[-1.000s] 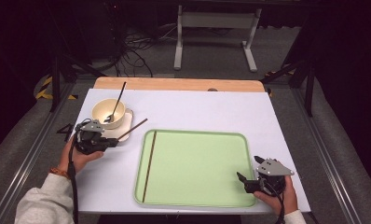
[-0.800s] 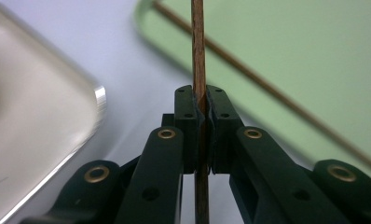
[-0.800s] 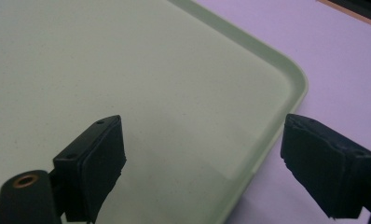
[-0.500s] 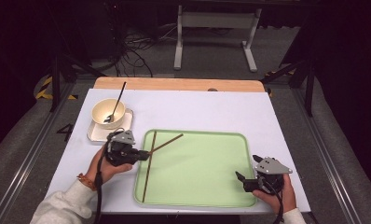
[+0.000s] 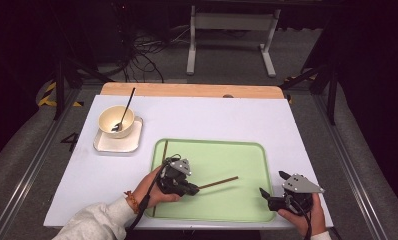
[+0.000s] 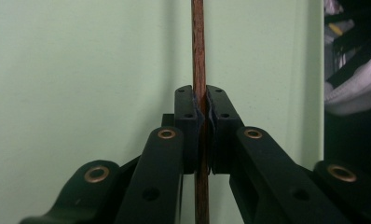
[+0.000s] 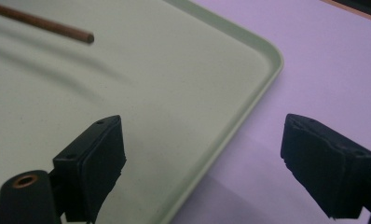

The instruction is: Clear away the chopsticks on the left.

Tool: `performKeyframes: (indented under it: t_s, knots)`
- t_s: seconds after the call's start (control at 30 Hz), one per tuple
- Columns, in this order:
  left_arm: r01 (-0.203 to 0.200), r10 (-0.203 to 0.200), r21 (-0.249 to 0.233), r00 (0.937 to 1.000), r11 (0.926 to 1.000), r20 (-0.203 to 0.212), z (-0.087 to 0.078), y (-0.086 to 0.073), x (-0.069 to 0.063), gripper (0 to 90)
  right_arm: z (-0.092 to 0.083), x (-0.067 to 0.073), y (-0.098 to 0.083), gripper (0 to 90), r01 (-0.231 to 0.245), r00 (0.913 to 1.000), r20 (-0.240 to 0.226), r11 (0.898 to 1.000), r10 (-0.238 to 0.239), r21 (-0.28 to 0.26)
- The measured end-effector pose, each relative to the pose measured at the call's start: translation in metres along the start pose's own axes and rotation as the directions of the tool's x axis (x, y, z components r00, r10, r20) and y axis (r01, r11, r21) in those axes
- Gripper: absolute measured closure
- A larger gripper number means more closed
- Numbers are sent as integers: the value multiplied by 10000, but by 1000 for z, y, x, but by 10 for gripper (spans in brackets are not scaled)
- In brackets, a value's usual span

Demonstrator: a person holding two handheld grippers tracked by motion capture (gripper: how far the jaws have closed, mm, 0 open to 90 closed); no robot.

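Our left gripper (image 5: 194, 189) has its two jaws clamped tight on a brown chopstick (image 5: 218, 182); in the left gripper view the stick (image 6: 198, 51) runs straight up between the pads and on over green. From above, that chopstick reaches out toward the middle of the green tray (image 5: 247, 150), its free end clear of the tray's right rim. A second ago this gripper sat at the left part of the bench, just beside the bowl; half a second ago it had reached the tray's left rim; now it is over the tray's left half, with the chopstick carried along.

Our right gripper (image 5: 270, 198) rests at the tray's near right corner, jaws spread wide with nothing between them, and has kept its place. In the right gripper view one jaw is over the tray and the other over the white bench top (image 7: 342, 60).

A second chopstick (image 5: 160, 172) lies along the tray's left edge, as before. The cream bowl (image 5: 116, 120) with its spoon (image 5: 126, 107) stands on a small white tray (image 5: 132, 142) near the bench's far left corner, unmoved.
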State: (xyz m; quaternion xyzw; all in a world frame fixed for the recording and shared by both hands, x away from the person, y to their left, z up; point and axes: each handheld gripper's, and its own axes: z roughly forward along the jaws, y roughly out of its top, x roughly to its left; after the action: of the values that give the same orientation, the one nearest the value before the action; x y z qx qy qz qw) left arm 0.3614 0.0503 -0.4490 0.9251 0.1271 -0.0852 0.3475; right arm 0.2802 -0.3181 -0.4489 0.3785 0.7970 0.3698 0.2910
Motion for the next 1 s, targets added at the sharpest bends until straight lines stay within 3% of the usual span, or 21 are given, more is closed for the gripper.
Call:
performKeyframes:
  t_s: [0.2, 0.43, 0.67, 0.77, 0.87, 1.0]
  knots:
    - [-391, 388, 224, 9991, 9990, 140, 9, 7, -7, 851, -5, -1, -3, 141, -96, 9999, 111, 9999, 97, -62]
    - [-351, 338, 282, 9984, 9990, 454, 10, 8, -10, 784, -7, -1, -4, 140, -137, 9998, 173, 9999, 138, -40]
    - [-729, 720, 359, 9970, 9967, 267, 11, 10, -12, 743, -8, -1, -5, 137, -182, 9997, 164, 9998, 183, -57]
    - [-1112, 1112, 405, 9938, 9930, 9, 12, 13, -13, 707, -8, -2, -5, 136, -185, 9997, 179, 9998, 186, -58]
    - [-1755, 1765, 377, 9839, 9838, -272, 14, 23, -13, 694, -8, -2, -5, 137, -203, 9996, 184, 9998, 203, -48]
    - [-1985, 1991, 304, 9798, 9796, -197, 20, 37, -11, 706, -7, -2, -5, 137, -197, 9996, 186, 9998, 198, -17]
